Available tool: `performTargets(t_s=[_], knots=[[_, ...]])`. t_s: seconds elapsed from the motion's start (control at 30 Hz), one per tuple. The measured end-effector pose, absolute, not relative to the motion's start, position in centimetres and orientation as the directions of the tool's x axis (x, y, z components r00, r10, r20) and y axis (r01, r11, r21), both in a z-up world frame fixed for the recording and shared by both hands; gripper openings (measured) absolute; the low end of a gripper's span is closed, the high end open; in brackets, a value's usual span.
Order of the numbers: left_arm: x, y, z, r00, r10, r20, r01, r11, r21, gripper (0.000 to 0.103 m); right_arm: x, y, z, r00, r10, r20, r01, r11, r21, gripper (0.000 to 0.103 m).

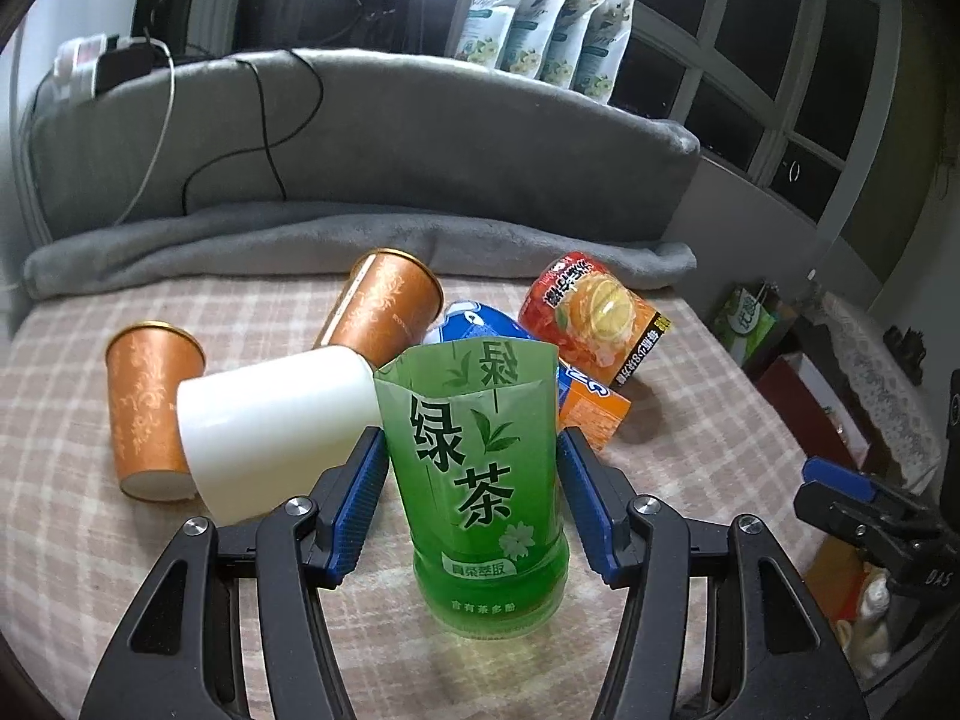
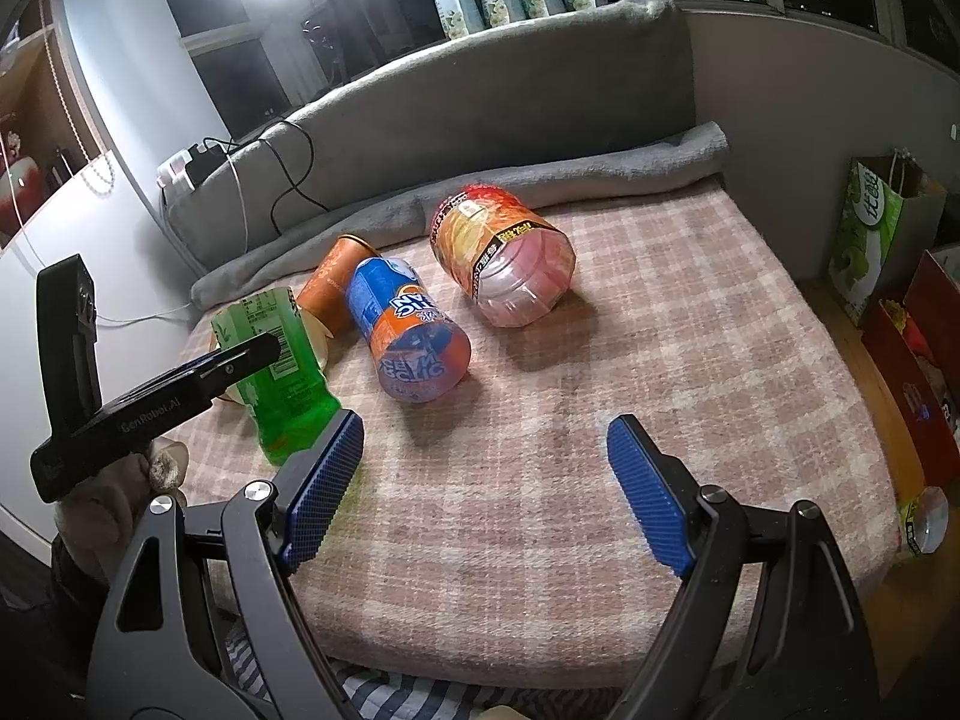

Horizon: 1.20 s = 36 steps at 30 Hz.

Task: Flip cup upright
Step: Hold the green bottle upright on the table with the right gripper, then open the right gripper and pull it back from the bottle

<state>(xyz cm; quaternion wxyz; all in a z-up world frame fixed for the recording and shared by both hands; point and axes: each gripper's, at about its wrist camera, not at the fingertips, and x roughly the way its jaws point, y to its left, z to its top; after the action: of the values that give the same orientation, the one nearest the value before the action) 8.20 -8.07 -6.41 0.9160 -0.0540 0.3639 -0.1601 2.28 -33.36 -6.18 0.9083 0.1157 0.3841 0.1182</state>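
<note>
A green tea cup cut from a bottle (image 1: 483, 480) stands upright on the checked cloth (image 1: 72, 540), open end up. My left gripper (image 1: 474, 504) has its blue pads on either side of it, with small gaps showing. The green cup also shows in the right wrist view (image 2: 282, 372), with the left gripper (image 2: 180, 384) around it. My right gripper (image 2: 486, 492) is open and empty over bare cloth near the front edge. A blue-orange cup (image 2: 411, 330) and a red-orange cup (image 2: 504, 258) lie on their sides.
A white cup (image 1: 270, 414) and two brown paper cups (image 1: 150, 408) (image 1: 384, 306) lie tipped behind the green cup. A grey blanket (image 1: 360, 240) and cushion with cables bound the back. The bed edge drops at right beside a green bag (image 2: 870, 240).
</note>
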Motion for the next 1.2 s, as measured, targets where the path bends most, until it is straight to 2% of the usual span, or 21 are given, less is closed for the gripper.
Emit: performTargets(t_s=[0.4, 0.93, 1.07, 1.2], knots=[[7.3, -9.2, -6.7, 0.739, -0.271, -0.617, 0.262, 0.959, -0.107, 0.057, 2.2, -33.5, -6.2, 0.677, 0.302, -0.671, -0.123, 0.945, 0.302, 0.086], [5.1, -9.1, -6.6, 0.709, -0.311, -0.633, 0.302, 0.945, -0.126, 0.058, 2.0, -33.5, -6.0, 0.678, 0.308, -0.668, -0.128, 0.944, 0.306, 0.086], [4.8, -9.2, -6.8, 0.686, -0.331, -0.648, 0.311, 0.939, -0.150, 0.070, 1.7, -33.1, -5.7, 0.682, 0.309, -0.663, -0.134, 0.944, 0.302, 0.086], [4.4, -8.9, -6.7, 0.680, -0.340, -0.650, 0.317, 0.935, -0.158, 0.072, 1.5, -32.8, -5.4, 0.690, 0.304, -0.657, -0.140, 0.946, 0.291, 0.086]])
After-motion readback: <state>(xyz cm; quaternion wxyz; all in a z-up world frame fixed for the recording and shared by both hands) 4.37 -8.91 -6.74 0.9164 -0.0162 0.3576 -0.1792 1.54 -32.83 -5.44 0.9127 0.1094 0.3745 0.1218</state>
